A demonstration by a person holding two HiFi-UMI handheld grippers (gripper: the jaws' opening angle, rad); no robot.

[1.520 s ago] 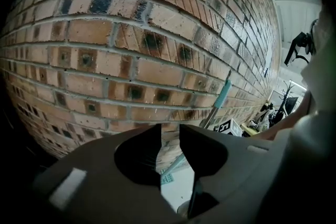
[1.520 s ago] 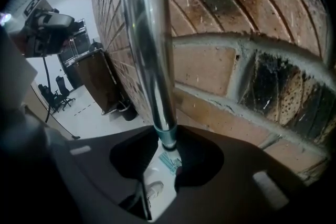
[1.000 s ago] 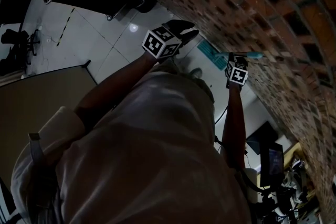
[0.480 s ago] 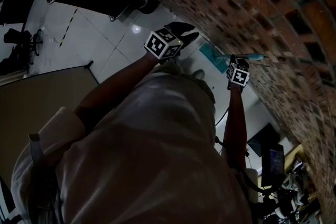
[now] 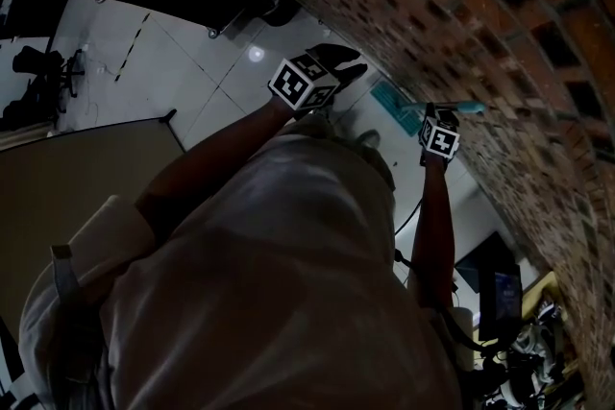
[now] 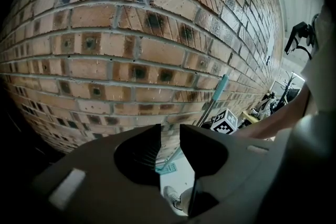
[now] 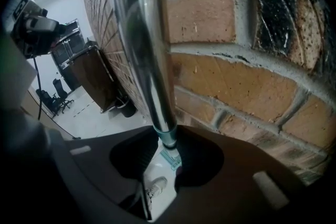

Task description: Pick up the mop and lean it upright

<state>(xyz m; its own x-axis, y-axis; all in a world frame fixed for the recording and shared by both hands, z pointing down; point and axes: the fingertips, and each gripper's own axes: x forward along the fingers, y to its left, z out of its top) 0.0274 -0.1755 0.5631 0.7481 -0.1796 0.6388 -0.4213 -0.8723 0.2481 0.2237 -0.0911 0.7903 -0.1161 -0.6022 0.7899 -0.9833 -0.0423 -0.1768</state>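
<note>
Left claw (image 6: 169, 136) shifted slightly; mop pole (image 7: 144, 44) cropped (right claw (image 7: 167, 150) gripping).

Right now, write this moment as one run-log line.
right tool: shut on mop handle | left tool: open, empty | mop head: on floor by brick wall

Mop (image 6: 209, 107): long silvery metal pole (image 7: 142, 34), teal plastic grip end (image 5: 463, 105), flat teal rectangular head (image 5: 388, 97).
Pose: steeply upright, head down on the pale tiled floor (image 5: 192, 62), grip end up.
Place: right of centre in the head view; top centre down to the middle in the right gripper view.
Hold: pole pinched between the jaws of the right gripper (image 7: 168, 135).
</note>
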